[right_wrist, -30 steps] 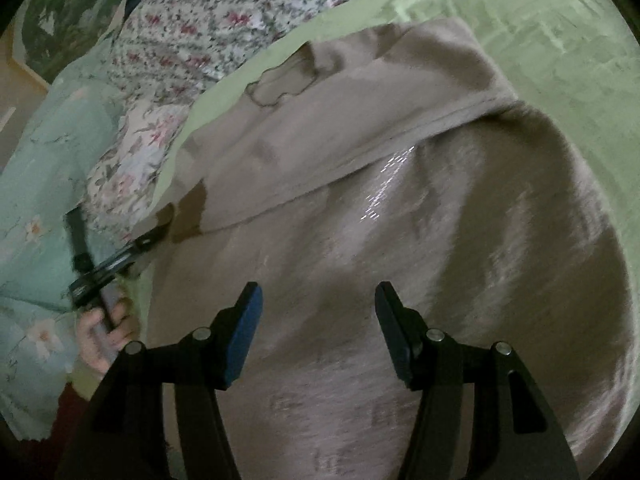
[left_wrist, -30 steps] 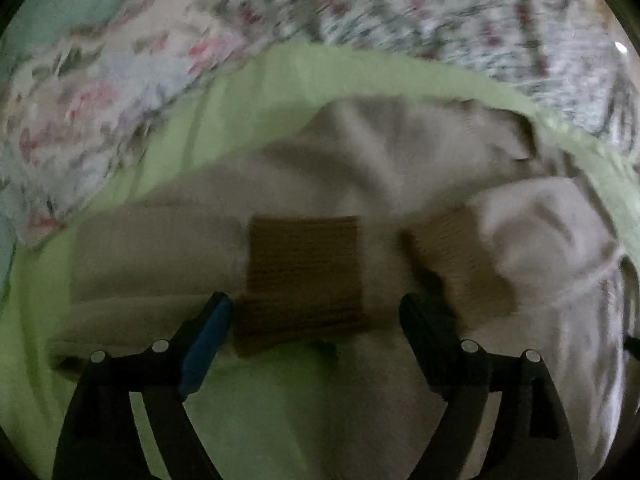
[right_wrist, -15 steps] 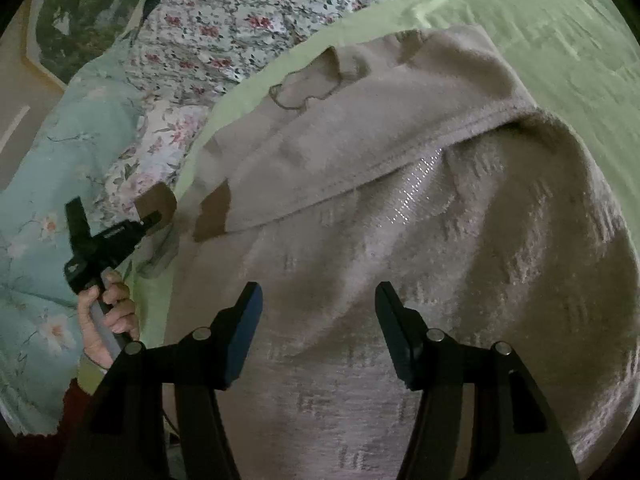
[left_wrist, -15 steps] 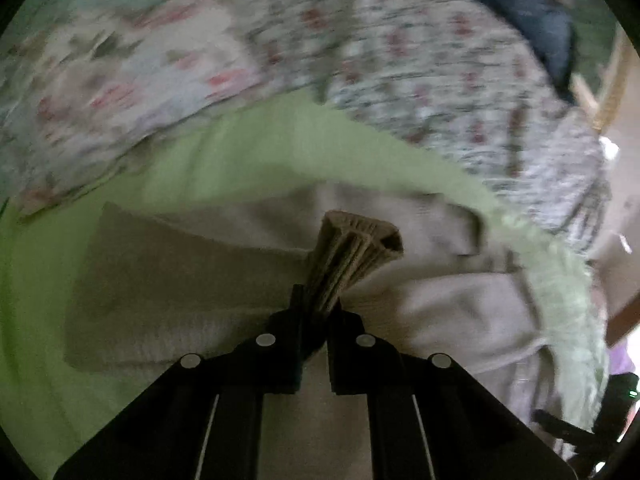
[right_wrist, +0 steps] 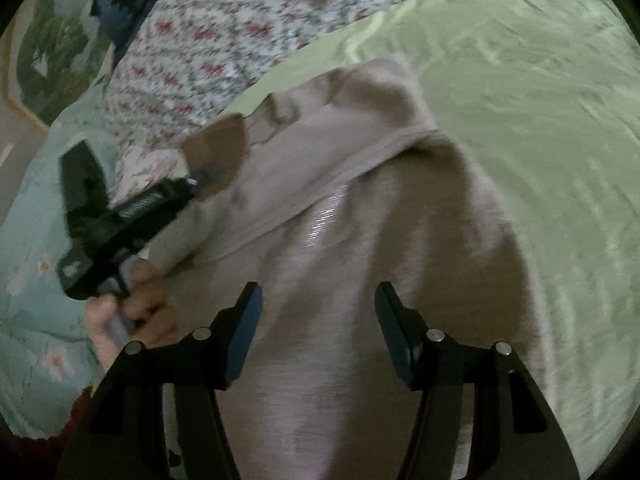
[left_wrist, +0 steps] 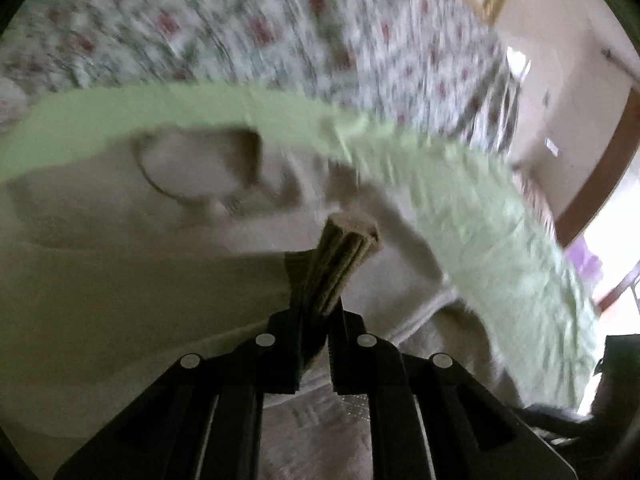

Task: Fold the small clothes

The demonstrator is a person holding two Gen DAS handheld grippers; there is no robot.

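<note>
Since a second ago my left gripper point(left_wrist: 316, 312) has closed its fingers on the sweater's brown cuff point(left_wrist: 340, 256) and carried the sleeve across the beige sweater point(right_wrist: 360, 280) on the green bedspread point(right_wrist: 540, 120). Right gripper point(right_wrist: 318, 328) hovers half-open, empty.

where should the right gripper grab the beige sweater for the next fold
Probably the folded edge of the beige sweater, coming from the green sheet side. That edge forms a raised ridge with bare sheet beside it, so the open right gripper can close over it, away from the left gripper pinching the brown cuff.
</note>
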